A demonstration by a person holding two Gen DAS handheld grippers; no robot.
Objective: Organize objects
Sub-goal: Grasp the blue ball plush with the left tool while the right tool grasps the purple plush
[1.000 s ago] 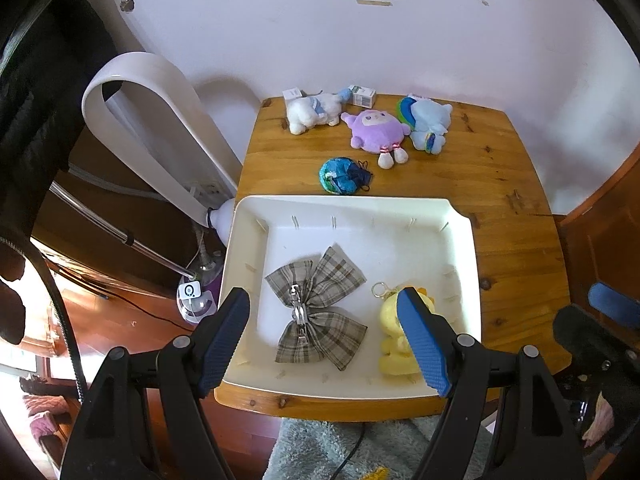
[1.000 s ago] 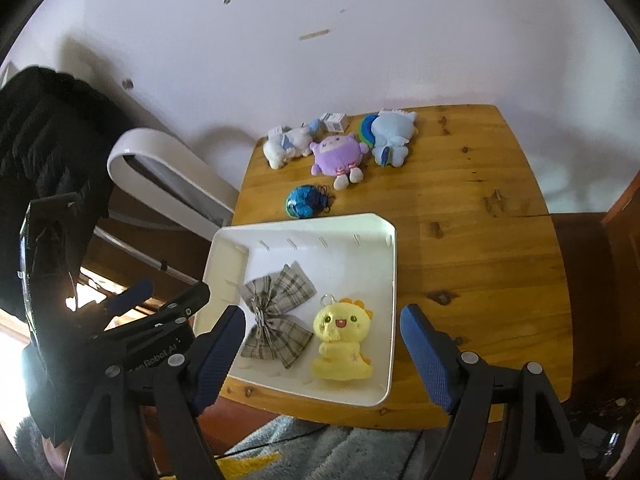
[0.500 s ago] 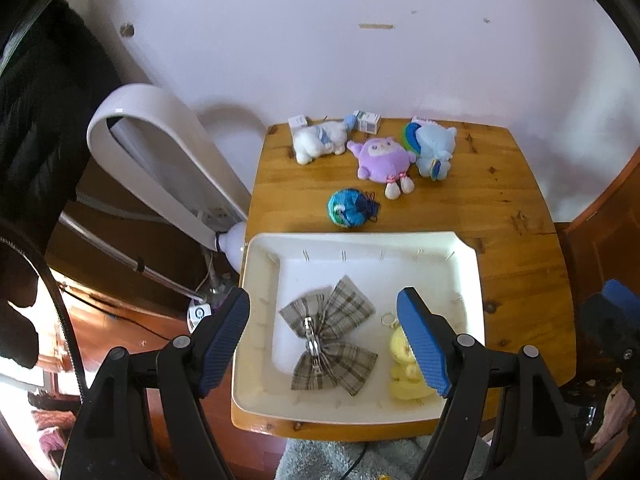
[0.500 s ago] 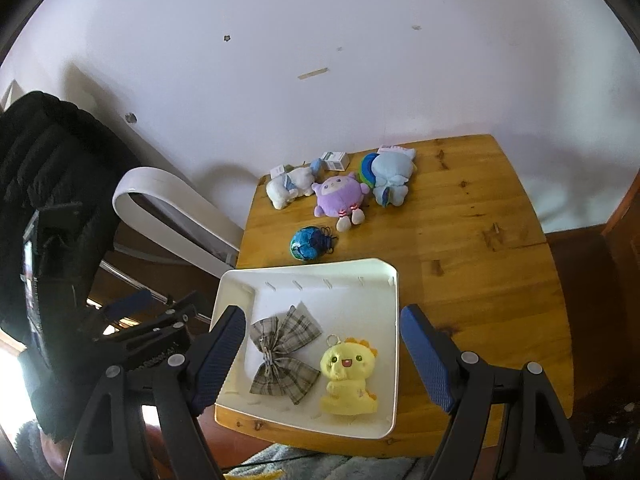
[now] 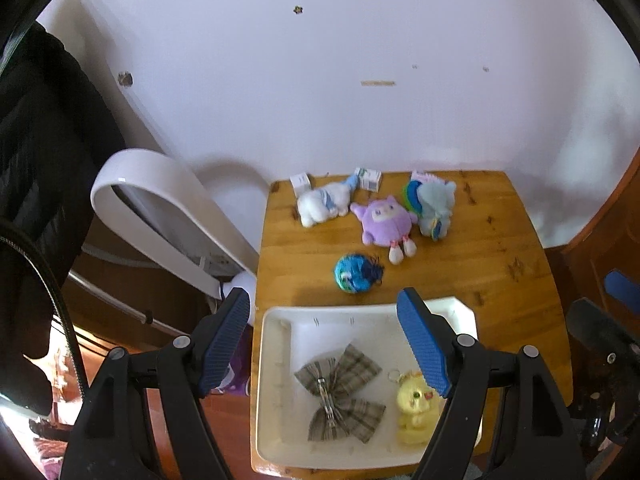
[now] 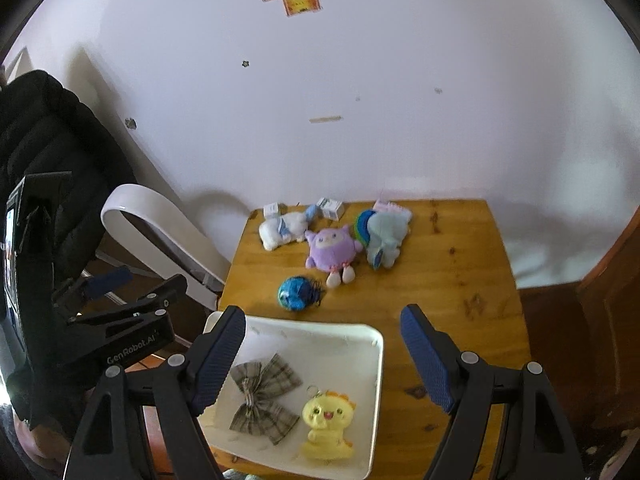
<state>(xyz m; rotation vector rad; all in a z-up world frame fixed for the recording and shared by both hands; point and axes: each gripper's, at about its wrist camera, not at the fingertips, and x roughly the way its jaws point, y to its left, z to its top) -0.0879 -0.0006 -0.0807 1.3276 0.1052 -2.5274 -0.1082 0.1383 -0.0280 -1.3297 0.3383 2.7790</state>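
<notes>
Plush toys sit along the table's far edge, tray at the near edge; both grippers' jaws wide, empty.

L gripper over white tray, fingers spread w/ nothing between them
Tray at near edge of wood worktop holds plaid bow & yellow plush side by side; behind tray a blue ball, then white plush, purple plush, pale-blue plush in a row near the wall; two small boxes behind them
</notes>
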